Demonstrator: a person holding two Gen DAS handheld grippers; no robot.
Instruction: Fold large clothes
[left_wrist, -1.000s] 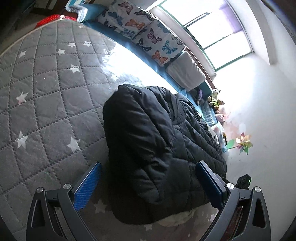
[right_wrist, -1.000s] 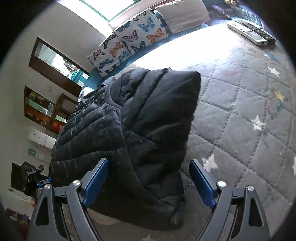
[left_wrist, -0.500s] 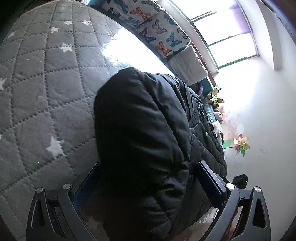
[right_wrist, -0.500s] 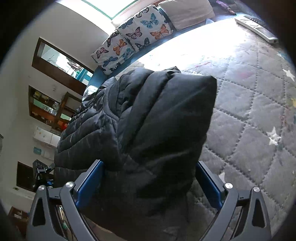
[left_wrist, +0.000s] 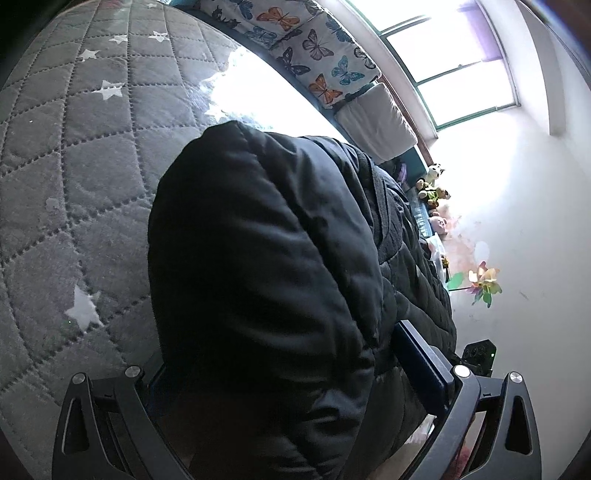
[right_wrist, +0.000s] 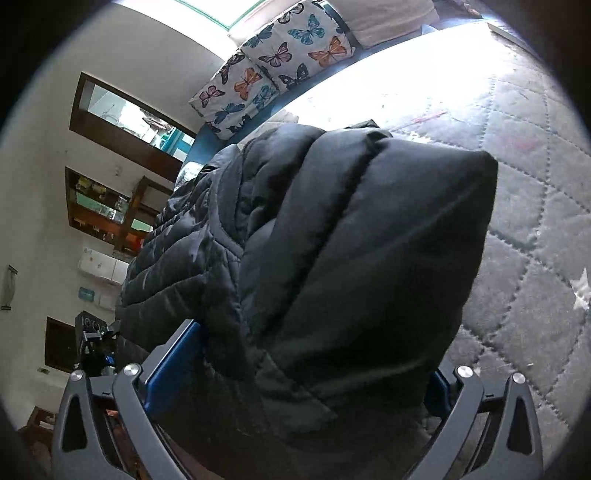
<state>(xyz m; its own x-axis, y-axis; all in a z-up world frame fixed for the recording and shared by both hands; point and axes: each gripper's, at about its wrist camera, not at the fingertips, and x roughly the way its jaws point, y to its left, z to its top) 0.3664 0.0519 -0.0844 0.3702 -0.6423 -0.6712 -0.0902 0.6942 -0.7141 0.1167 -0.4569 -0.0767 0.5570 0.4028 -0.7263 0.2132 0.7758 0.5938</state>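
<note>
You stand at the near edge of the bed (left_wrist: 85, 155), where the black quilted jacket (left_wrist: 266, 258) lies already doubled into a thick bundle on the grey star-patterned cover, its length running away toward the butterfly pillows (right_wrist: 280, 55) at the far side. Your left hand-held gripper (left_wrist: 295, 373) straddles the bundle's left near corner, its fingers spread wide with the padded fold filling the gap; the left pad is hidden behind cloth, so you cannot tell whether it presses. Your right hand-held gripper (right_wrist: 303, 365) straddles the right near corner likewise, jaws at their widest, cloth between them but not visibly pinched. Taking both near corners at once probably lets you lift the edge evenly for another fold. The puffy filling is likely to spring back, so a deep bite suits it.
</note>
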